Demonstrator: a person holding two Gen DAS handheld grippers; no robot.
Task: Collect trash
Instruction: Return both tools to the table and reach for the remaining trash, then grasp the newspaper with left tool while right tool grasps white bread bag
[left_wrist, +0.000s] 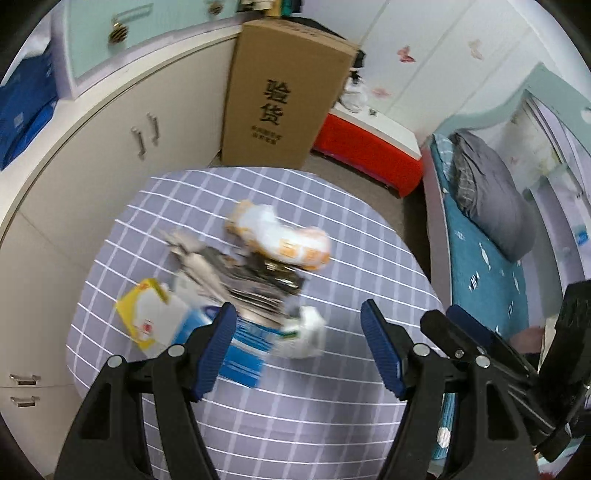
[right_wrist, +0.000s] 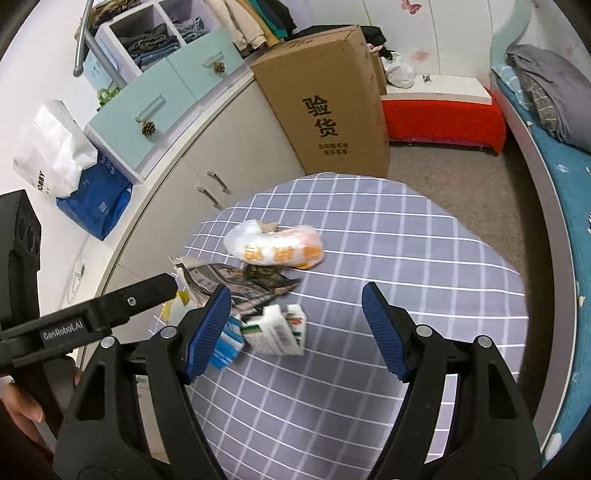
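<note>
left gripper (left_wrist: 299, 345) jaws spread, empty, angled down | right gripper (right_wrist: 293, 332) same | trash pile (right_wrist: 258, 280) below

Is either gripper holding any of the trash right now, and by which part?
Nothing is held. The left gripper and right gripper both stand open above the checked tablecloth, with the trash pile lying untouched on it.

Checked table (right_wrist: 406, 258): wrappers (right_wrist: 275, 245), newspaper (right_wrist: 236, 282), cartons (right_wrist: 277, 328).

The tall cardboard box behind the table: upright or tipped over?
Upright. The cardboard box stands on end on the floor against the cabinet, its printed characters reading right way up.
</note>
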